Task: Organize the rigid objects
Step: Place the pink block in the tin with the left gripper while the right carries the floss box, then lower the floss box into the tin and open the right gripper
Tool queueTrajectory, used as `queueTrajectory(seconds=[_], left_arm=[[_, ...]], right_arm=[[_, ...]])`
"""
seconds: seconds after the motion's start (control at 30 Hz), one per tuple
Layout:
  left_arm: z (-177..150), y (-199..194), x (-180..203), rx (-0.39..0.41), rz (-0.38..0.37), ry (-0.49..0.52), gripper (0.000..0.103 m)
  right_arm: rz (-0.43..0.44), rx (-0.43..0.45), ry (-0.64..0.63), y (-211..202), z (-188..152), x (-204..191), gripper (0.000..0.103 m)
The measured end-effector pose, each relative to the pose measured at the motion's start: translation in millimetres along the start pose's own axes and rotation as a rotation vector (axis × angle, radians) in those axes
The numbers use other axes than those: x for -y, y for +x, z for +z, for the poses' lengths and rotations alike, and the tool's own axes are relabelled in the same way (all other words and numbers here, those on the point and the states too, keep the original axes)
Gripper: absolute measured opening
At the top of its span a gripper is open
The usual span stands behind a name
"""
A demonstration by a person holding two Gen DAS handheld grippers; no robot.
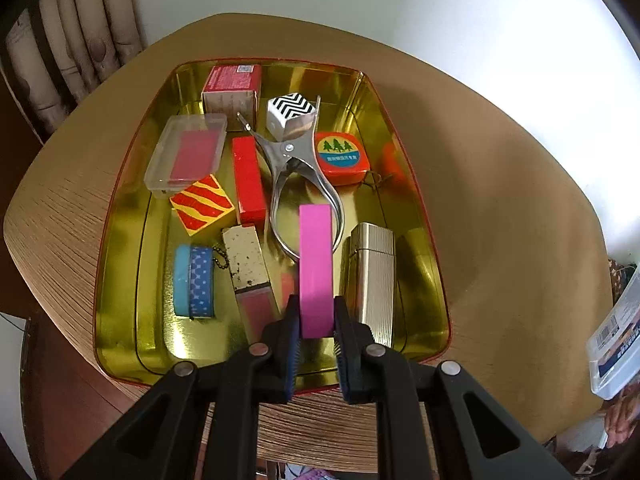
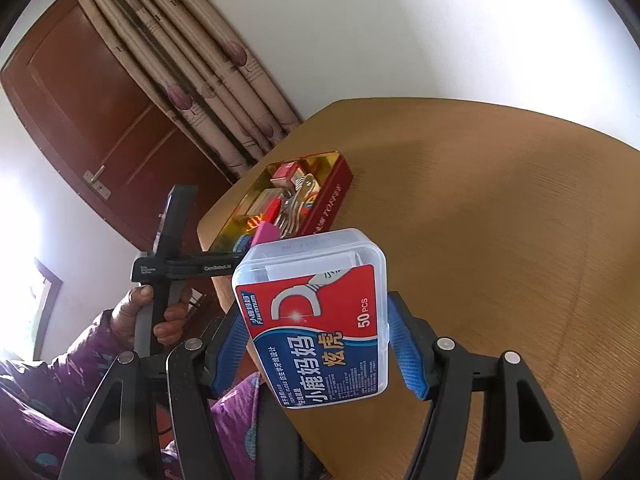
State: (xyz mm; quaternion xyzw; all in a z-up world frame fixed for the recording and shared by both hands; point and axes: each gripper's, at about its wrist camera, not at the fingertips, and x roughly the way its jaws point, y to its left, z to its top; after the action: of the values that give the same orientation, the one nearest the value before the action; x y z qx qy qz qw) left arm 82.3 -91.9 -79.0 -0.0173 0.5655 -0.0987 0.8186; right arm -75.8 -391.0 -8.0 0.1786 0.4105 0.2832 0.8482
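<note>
My left claw (image 1: 316,320) clamps pink tape (image 1: 316,268) above the tin (image 1: 424,240). Right claw (image 2: 316,344) grips floss box (image 2: 316,312), tabletop (image 2: 500,220) beyond.

The clear floss box (image 2: 316,320) label reads "Fawnmum", "小鹿妈妈", "炫虎" and "50 PCS". The black gripper bar (image 2: 200,268) held by the person's hand reads "GenRobot.ai".
</note>
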Motion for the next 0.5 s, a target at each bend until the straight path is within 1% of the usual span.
queueTrajectory(seconds=[0.17,0.27,0.37,0.43,0.47,0.5], left_arm=[[-8.0,-9.6,-6.4,0.029,0.003,-0.023,0.018],[-11.4,-21.2,-11.9,0.049,0.008,-0.048,0.024],[-17.5,-35.3,-19.3,0.098,0.014,-0.078,0.03],[-20.8,-43.3,-23.2,0.121,0.02,-0.093,0.037],[-25.5,-50.2,-25.8,0.148,0.034,-0.104,0.04],[-29.2,-55.6,-27.3,0.172,0.05,-0.108,0.046]], right_arm=[[0.009,-0.012,-0.008,12.1,5.8,-13.5,0.063],[0.024,-0.02,-0.029,20.2,15.0,-24.1,0.063],[0.04,-0.022,-0.069,31.1,28.5,-41.5,0.063],[0.054,-0.023,-0.086,41.0,41.1,-52.7,0.063],[0.07,-0.027,-0.093,48.3,49.3,-58.1,0.063],[0.082,-0.033,-0.098,57.1,57.9,-62.7,0.063]])
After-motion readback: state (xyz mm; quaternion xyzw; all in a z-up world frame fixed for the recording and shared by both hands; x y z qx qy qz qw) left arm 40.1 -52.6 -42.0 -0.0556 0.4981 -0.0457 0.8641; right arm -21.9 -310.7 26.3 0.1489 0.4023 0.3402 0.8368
